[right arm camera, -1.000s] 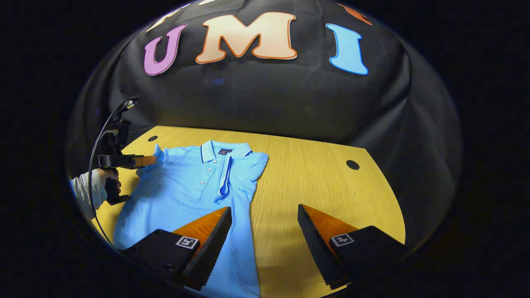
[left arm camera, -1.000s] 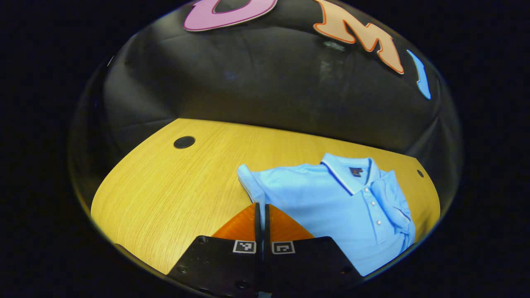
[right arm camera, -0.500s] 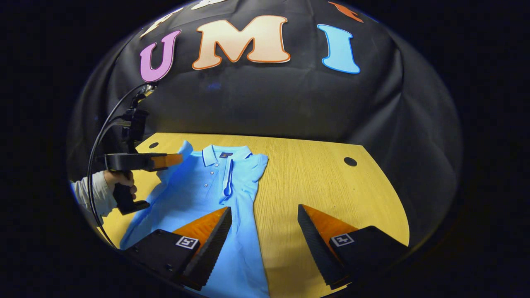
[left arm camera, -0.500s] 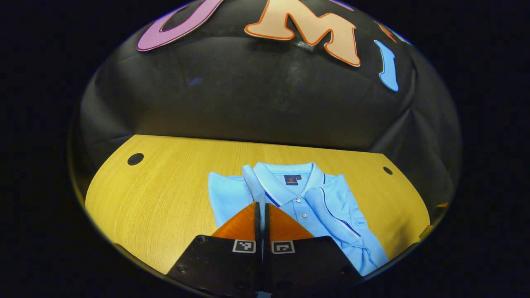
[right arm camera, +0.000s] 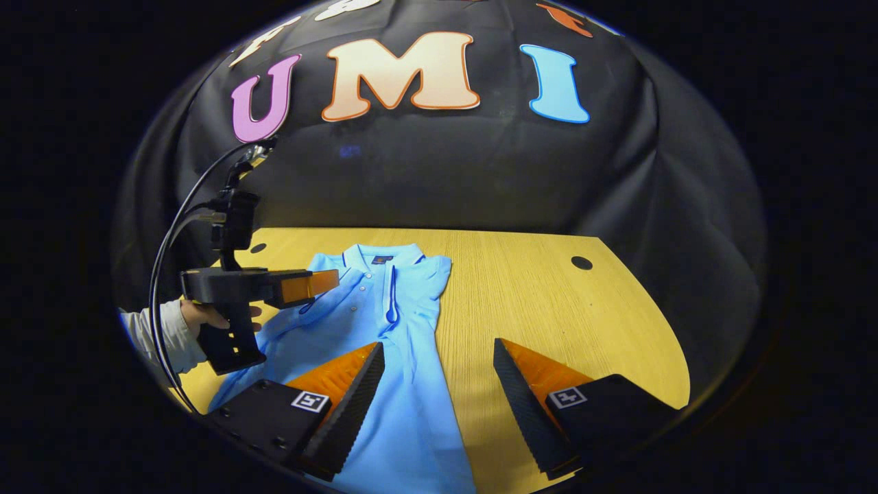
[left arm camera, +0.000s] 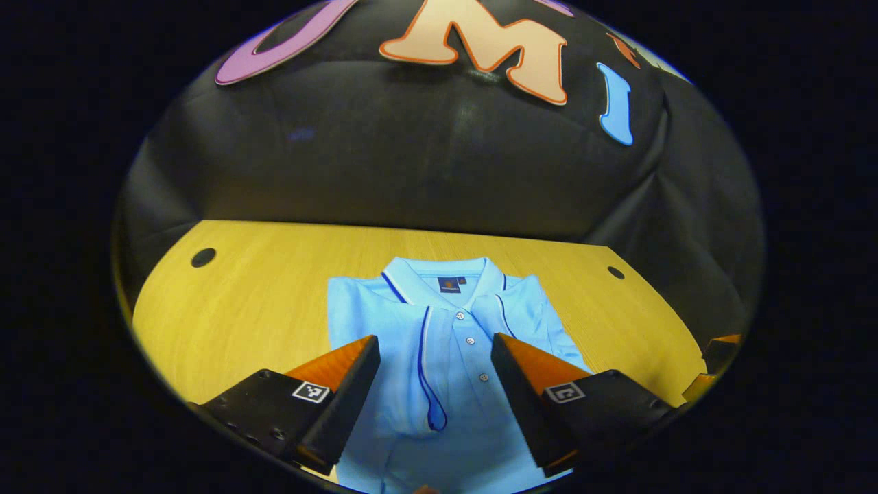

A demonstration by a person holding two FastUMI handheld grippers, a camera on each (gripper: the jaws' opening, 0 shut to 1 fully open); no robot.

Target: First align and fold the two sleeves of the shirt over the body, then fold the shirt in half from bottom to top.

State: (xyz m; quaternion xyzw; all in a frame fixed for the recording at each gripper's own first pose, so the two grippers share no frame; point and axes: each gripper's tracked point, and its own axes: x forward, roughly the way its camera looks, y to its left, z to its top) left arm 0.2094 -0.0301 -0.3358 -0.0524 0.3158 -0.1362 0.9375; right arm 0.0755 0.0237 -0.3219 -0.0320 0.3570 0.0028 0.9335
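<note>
A light blue polo shirt lies face up on the wooden table, collar toward the wall. Both sleeves are folded inward: the left sleeve with its dark trim lies down the chest, and the right sleeve rests beside the buttons. My left gripper is open above the chest, nothing between its fingers. In the right gripper view the shirt runs under my open right gripper, whose left finger is over the hem side. The left gripper, held by a hand, hovers over the shirt's left shoulder.
The table has round cable holes near its back corners. Bare wood stretches to the right of the shirt. A cable arcs from the left gripper. The other gripper's fingers peek in at the right edge.
My left gripper carried the left sleeve rightward over the shirt's body, then opened and let it go. The sleeve now lies on the chest. The right gripper stayed open, nearly still.
</note>
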